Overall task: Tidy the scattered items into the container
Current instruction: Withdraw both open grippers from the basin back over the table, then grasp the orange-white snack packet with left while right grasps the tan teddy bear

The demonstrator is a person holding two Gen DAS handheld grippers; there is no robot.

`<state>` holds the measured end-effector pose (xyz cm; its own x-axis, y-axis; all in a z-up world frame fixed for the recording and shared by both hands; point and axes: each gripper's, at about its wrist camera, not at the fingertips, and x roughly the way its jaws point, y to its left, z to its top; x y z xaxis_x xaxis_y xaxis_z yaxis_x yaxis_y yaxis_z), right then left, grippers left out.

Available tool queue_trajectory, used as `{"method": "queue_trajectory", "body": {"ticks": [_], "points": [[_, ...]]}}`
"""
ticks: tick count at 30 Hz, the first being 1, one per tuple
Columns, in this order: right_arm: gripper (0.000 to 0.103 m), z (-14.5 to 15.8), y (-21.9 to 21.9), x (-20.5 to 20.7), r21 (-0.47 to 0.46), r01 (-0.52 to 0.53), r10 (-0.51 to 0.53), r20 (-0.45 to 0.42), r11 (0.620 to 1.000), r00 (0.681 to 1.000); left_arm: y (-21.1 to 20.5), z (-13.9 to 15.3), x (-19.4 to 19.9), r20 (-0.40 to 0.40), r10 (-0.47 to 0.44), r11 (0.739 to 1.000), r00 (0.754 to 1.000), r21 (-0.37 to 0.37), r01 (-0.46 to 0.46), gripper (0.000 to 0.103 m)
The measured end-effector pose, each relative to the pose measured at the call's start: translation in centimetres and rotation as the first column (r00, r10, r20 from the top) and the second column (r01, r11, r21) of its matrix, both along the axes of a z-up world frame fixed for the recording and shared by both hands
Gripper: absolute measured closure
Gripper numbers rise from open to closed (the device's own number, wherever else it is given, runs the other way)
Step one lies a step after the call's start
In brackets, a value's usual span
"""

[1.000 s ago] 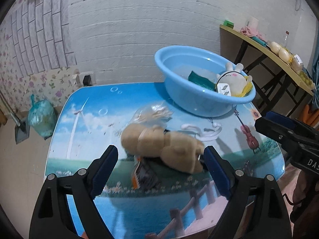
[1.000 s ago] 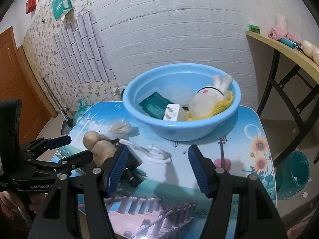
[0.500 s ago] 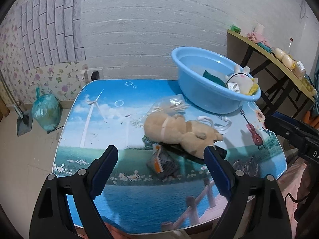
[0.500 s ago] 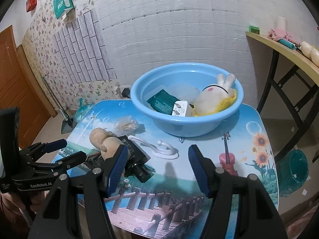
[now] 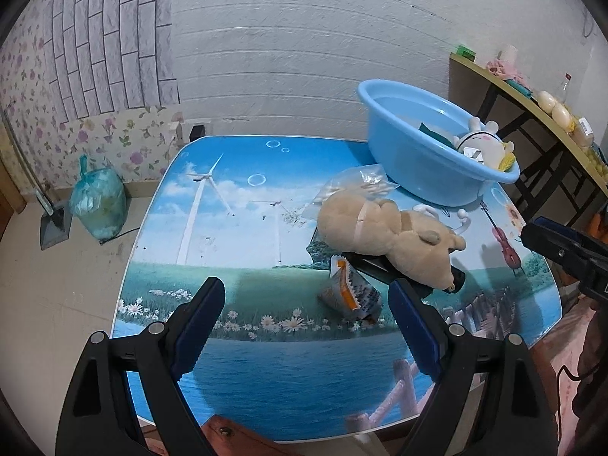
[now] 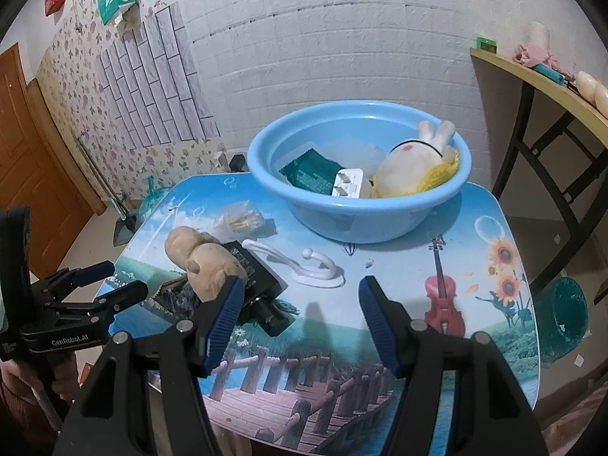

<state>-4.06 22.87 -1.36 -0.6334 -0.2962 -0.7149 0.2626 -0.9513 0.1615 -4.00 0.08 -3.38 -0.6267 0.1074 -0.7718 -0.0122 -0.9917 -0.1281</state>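
Both grippers are empty w/ jaws apart. The left gripper (image 5: 306,306) hangs over the table's (image 5: 228,228) near edge; the right gripper (image 6: 300,315) is also near-side. The tan plush (image 5: 383,235) lies mid-table, far-right of the left gripper, long axis running left-far to right-near, atop a black box (image 6: 258,285). The snack packet (image 5: 351,292) is closest, just inside the left gripper's right finger. The blue basin (image 6: 357,205) sits far-right. Probably left takes the next pick.

Seen past the wide-open left gripper (image 5: 306,304): tan plush toy (image 5: 383,233) lying over a black box (image 5: 383,266), crumpled snack packet (image 5: 351,292) just beside, blue basin (image 5: 425,167) behind on the table (image 5: 228,235).
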Motion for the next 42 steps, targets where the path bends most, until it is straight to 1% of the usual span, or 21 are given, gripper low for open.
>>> {"method": "queue_trajectory", "body": {"ticks": [5,13,15,17,22,23,26,29,33,36,40,41,42], "points": [[0.040,-0.4,-0.2,-0.3,0.009,0.000,0.000,0.010,1.000,1.000,0.1,-0.5,-0.2,0.003,-0.020,1.000,1.000,0.008,0.020,0.015],[0.040,-1.5,-1.3,-0.8,0.013,-0.031,0.030,0.041,0.999,0.999,1.1,-2.5,-0.6,0.010,-0.056,0.998,0.998,0.030,0.055,0.015],[0.040,-1.7,-1.6,-0.9,0.011,-0.044,0.044,0.046,0.999,0.998,1.0,-2.8,-0.7,0.012,-0.059,0.997,0.998,0.059,0.058,0.025],[0.040,-1.8,-2.0,-1.0,0.008,-0.061,0.061,0.047,0.998,0.997,1.1,-3.1,-0.9,0.016,-0.065,0.995,0.998,0.081,0.063,0.030],[0.040,-2.2,-3.2,-1.4,-0.015,-0.102,0.102,0.055,0.995,0.993,1.4,-4.2,-1.5,0.019,-0.102,0.989,0.995,0.106,0.099,0.035],[0.040,-2.4,-3.4,-1.5,-0.015,-0.108,0.109,0.057,0.994,0.992,1.4,-4.3,-1.5,0.020,-0.108,0.988,0.994,0.112,0.105,0.039],[0.040,-2.6,-4.3,-1.7,-0.010,-0.133,0.133,0.060,0.991,0.989,1.7,-4.8,-1.8,0.014,-0.155,0.978,0.988,0.141,0.152,0.057],[0.040,-3.0,-5.2,-2.0,-0.002,-0.158,0.157,0.068,0.988,0.985,1.9,-4.6,-1.5,-0.016,-0.186,0.975,0.982,0.120,0.187,0.063],[0.040,-3.3,-6.1,-2.4,-0.008,-0.180,0.181,0.074,0.984,0.981,1.3,-4.4,-1.4,-0.031,-0.190,0.971,0.981,0.139,0.192,0.068],[0.040,-3.5,-6.8,-2.8,-0.004,-0.194,0.193,0.075,0.981,0.978,0.5,-4.4,-1.5,-0.035,-0.179,0.973,0.983,0.145,0.182,0.069],[0.040,-4.0,-7.9,-3.3,0.006,-0.210,0.208,0.084,0.978,0.974,-0.4,-4.3,-1.5,-0.036,-0.157,0.979,0.987,0.128,0.160,0.069],[0.043,-4.1,-8.0,-3.4,0.009,-0.215,0.213,0.087,0.977,0.973,-0.6,-4.3,-1.5,-0.035,-0.153,0.979,0.988,0.127,0.156,0.069],[0.051,-4.3,-8.3,-3.4,0.015,-0.229,0.227,0.093,0.973,0.969,-0.8,-4.3,-1.5,-0.036,-0.150,0.980,0.988,0.127,0.153,0.069]]}}
